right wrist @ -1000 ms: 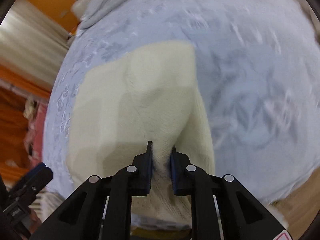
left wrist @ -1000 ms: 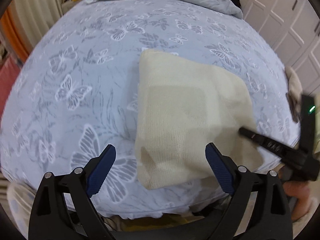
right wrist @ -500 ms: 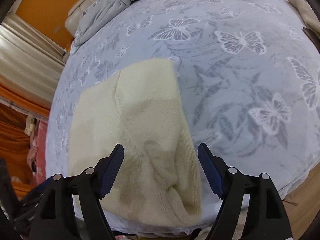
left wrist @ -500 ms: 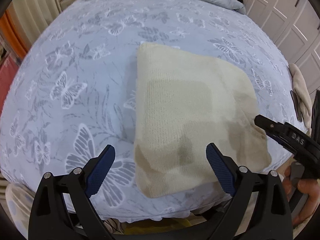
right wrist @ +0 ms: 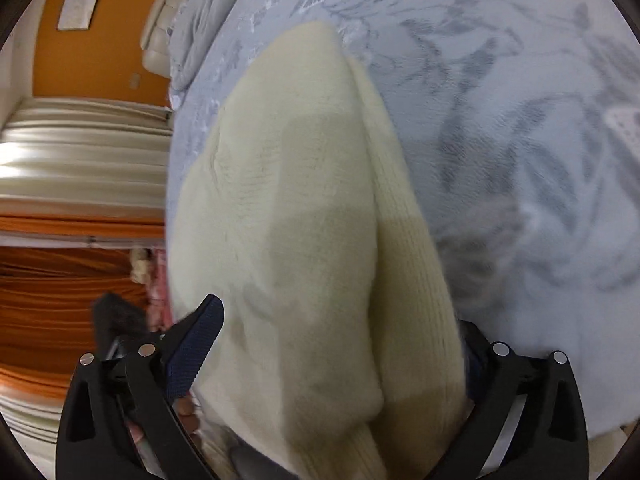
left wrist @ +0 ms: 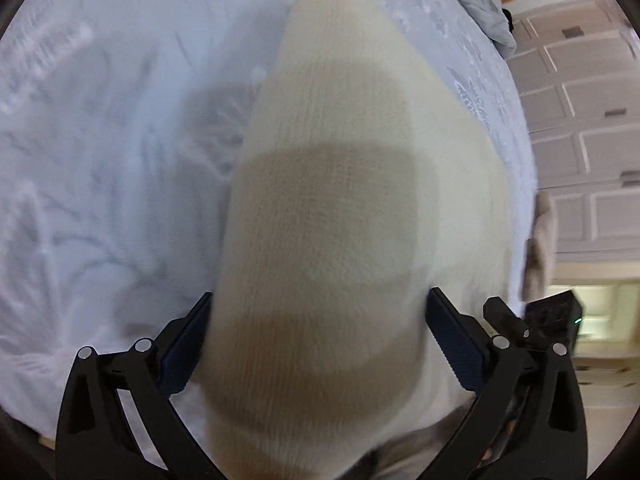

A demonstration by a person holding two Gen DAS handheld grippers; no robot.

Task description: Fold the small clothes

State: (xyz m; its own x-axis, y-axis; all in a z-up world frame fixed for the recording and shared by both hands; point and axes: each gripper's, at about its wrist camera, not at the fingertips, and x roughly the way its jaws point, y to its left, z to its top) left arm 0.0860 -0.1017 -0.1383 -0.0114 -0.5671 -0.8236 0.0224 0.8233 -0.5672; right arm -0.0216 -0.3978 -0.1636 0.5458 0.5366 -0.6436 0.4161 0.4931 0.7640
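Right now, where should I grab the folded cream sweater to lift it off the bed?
Probably the near edge of the cream sweater, from the bed's near side: both the left gripper and right gripper already straddle it open, jaws just widened. Pinch all layers at the ribbed fold.

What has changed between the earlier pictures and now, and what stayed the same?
The right gripper let go of the cream knit; its jaws have just been opening. Both grippers came down close over the knit, the left gripper too, with jaws wide around it. The knit stays folded on the butterfly bedsheet.
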